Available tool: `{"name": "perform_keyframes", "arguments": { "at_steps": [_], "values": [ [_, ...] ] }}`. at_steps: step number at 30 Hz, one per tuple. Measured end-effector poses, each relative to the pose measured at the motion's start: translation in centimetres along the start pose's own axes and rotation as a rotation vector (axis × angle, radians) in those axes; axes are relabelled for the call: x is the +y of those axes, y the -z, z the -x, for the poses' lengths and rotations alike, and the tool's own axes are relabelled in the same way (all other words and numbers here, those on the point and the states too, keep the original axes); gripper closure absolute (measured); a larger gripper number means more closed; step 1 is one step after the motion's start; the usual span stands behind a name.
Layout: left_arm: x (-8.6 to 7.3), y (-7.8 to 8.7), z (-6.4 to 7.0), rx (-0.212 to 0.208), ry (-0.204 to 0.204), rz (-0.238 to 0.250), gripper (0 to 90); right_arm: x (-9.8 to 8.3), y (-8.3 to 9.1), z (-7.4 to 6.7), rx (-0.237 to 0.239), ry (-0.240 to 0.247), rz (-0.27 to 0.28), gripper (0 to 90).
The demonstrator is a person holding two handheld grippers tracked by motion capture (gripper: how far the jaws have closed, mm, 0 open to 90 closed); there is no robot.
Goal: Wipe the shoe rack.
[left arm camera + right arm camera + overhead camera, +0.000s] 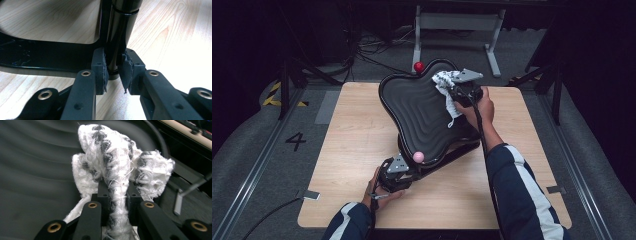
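Right gripper (pixel 460 91) is clamped on a white-and-grey patterned cloth (pixel 446 85), at the far right part of the table (pixel 357 140). In the right gripper view the cloth (pixel 117 167) is bunched between the two black jaws, a twisted strand running down between the pads and the bulk spilling out beyond the fingertips (pixel 103 192). The cloth wad lies against the ribbed face of the black wavy-edged panel (pixel 422 112), at its upper right lobe; one loose end hangs down the panel just left of the gripper.

The panel stands tilted on a black base frame, roughly mid-table, with a red ball (pixel 418 66) at its far edge and a pink ball (pixel 418 156) at its near edge.

Left gripper (pixel 397 172) sits at the near side of the table, just below the pink ball. In the left gripper view its jaws are closed on a black upright post (pixel 117 37) of the frame, pads (pixel 100 67) pressed against either side of the post just above the tabletop (pixel 170 32).

Cloth and right gripper are well apart from the left gripper, across the panel.
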State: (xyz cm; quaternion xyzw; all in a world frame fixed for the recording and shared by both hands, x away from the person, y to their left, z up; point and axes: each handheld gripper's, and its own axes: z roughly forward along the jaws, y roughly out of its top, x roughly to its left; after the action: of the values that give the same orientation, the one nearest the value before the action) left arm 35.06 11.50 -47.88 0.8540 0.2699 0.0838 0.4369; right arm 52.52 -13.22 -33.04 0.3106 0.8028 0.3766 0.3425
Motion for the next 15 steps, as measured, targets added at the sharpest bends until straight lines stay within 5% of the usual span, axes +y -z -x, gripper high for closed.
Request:
{"name": "perform_keyframes", "arguments": {
  "at_steps": [6,15],
  "values": [
    [0.0,0.0,0.0,0.003,0.002,0.0,73.4,1.2,0.3,-3.4,0.052,0.087,0.034,78.9],
    [0.0,0.0,0.1,0.002,0.006,-0.002,73.4,2.8,0.2,-7.3,0.155,0.126,0.071,78.8]
  ]
}}
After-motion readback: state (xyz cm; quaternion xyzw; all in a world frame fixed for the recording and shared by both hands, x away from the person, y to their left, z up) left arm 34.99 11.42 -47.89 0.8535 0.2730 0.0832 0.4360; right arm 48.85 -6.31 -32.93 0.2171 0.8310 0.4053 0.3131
